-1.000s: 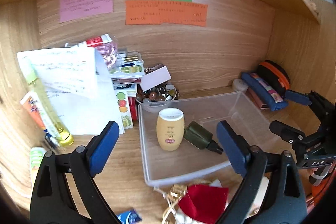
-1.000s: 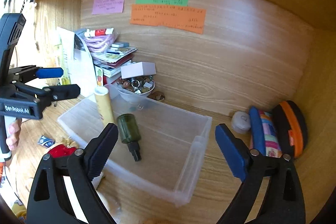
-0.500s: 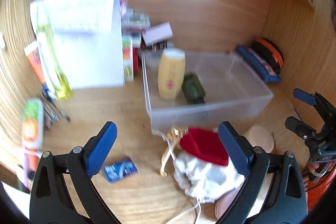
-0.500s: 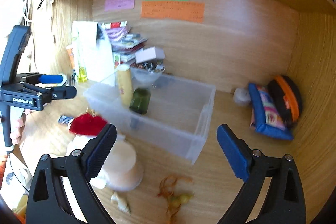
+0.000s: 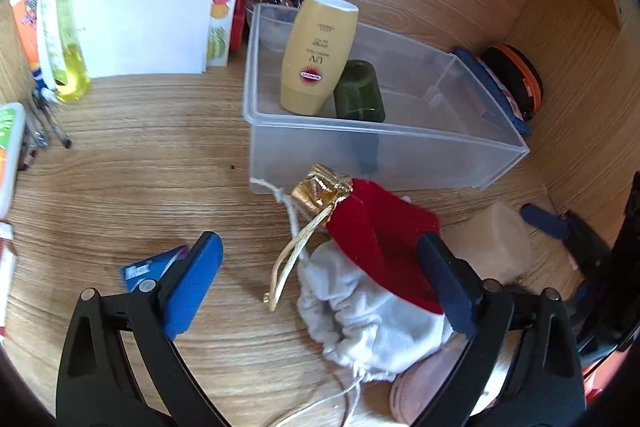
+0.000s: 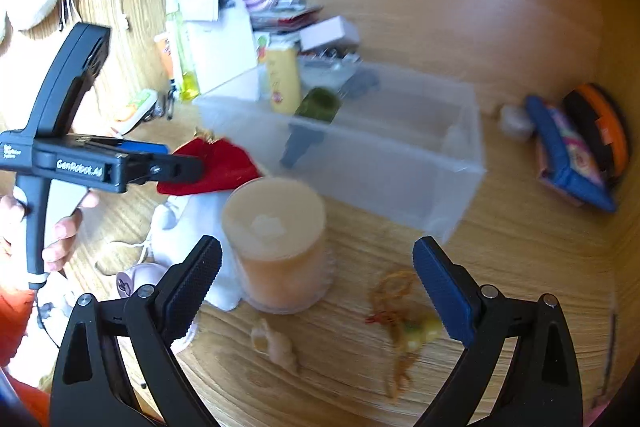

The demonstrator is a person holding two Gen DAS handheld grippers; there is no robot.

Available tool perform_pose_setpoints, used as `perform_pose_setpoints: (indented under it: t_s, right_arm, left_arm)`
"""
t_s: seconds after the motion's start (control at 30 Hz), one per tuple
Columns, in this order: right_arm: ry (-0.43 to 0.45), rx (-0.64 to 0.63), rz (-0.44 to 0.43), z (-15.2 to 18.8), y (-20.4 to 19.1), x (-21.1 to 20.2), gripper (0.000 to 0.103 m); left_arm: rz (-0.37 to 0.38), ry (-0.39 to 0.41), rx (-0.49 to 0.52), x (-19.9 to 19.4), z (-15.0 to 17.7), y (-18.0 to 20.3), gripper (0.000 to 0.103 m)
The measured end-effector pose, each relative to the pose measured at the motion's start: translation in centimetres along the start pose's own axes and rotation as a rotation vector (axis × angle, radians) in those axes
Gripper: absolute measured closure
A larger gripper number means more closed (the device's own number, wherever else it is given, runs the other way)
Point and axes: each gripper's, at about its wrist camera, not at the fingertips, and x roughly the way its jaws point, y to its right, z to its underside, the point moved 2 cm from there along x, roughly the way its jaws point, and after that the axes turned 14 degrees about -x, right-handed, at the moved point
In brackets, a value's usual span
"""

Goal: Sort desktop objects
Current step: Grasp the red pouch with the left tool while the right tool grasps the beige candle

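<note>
the left claw hangs wide over the soft red velvet pouch lying on the wooden worktop before the clear plastic bin, light, limp, best pinched mid-fold.

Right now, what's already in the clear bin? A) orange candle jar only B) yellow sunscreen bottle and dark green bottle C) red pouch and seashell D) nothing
B: the yellow sunscreen bottle stands leaning inside the clear bin with the dark green bottle lying beside it; the red pouch is on the desk in front of the bin.
</note>
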Motion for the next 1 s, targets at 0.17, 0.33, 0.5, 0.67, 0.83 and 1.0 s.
perform_pose_setpoints:
  t_s: [0.17, 0.33, 0.5, 0.67, 0.83, 1.0]
  right_arm:
    - [0.001, -0.014, -0.03, -0.3, -0.7, 1.4, 0.015]
    - [0.003, -0.032, -0.081, -0.5, -1.2, 2.2, 0.048]
    - [0.015, -0.03, -0.073, -0.6, -1.3, 2.3, 0.049]
    - [0.014, -0.021, -0.066, -0.6, -1.2, 2.2, 0.049]
    - [0.018, -0.009, -0.055, -0.5, -1.0, 1.7, 0.049]
    - [0.034, 0.01, -0.046, -0.6, -0.5, 0.7, 0.049]
  left_arm:
    - [0.02, -0.04, -0.026, 1.5, -0.6, 0.4, 0.005]
    - [0.013, -0.01, -0.031, 2.2, -1.3, 1.1, 0.005]
    - [-0.006, 0.015, 0.019, 2.3, -1.4, 1.9, 0.034]
    - [-0.017, 0.021, 0.06, 2.6, -0.9, 2.6, 0.062]
    - [-0.037, 0.082, 0.1, 1.1, -0.4, 2.9, 0.075]
    - [-0.041, 0.14, 0.09, -0.6, 0.0, 2.9, 0.078]
